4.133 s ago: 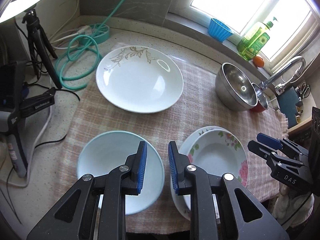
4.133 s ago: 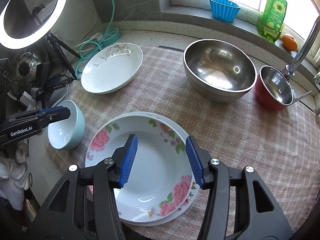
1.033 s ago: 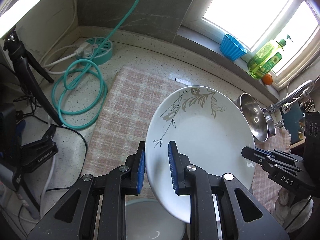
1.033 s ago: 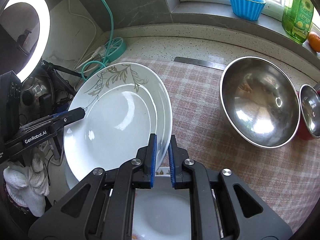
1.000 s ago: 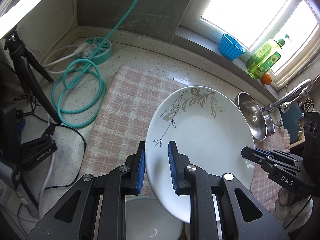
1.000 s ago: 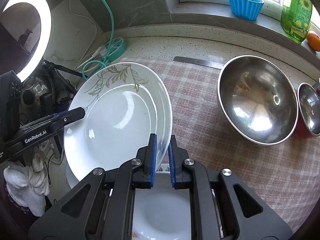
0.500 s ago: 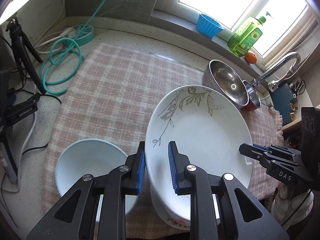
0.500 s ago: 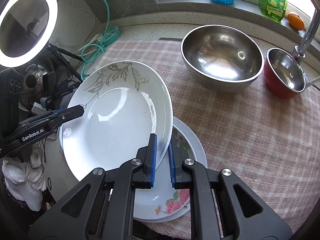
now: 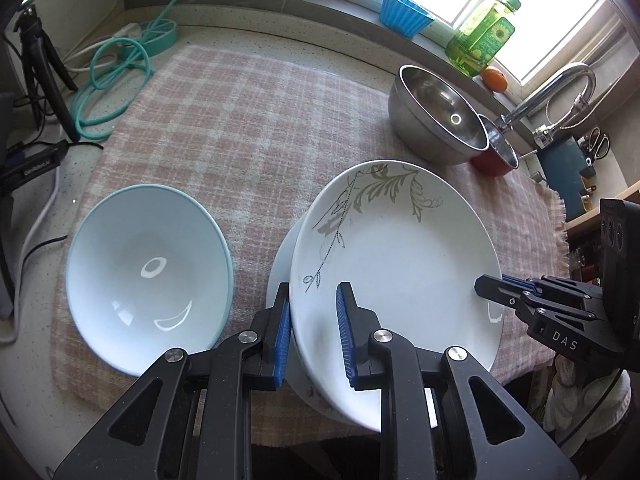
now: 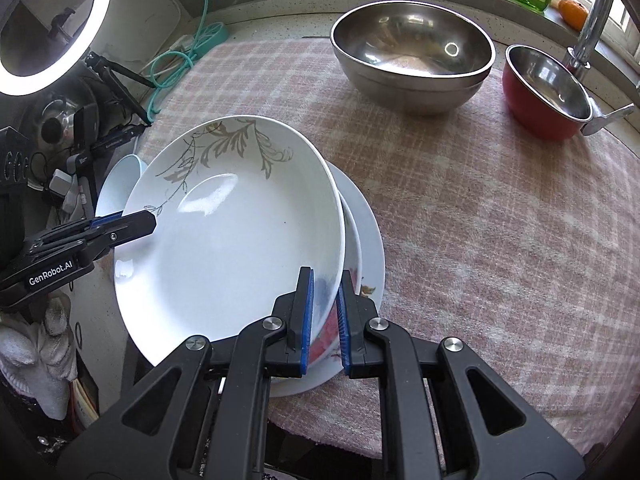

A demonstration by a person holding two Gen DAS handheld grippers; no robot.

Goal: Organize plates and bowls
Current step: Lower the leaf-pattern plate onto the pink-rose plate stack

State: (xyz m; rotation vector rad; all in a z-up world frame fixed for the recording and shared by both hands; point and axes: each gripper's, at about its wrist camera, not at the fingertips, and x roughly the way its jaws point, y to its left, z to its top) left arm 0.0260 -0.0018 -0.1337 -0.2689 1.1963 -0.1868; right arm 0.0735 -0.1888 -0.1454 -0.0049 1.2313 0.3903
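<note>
The leaf-patterned plate (image 9: 396,248) has travelled from the cloth's far side to just above the floral plates (image 10: 366,240). The left gripper (image 9: 312,336) and right gripper (image 10: 324,312) each pinch an opposite rim; contact underneath looks unlikely yet.
</note>
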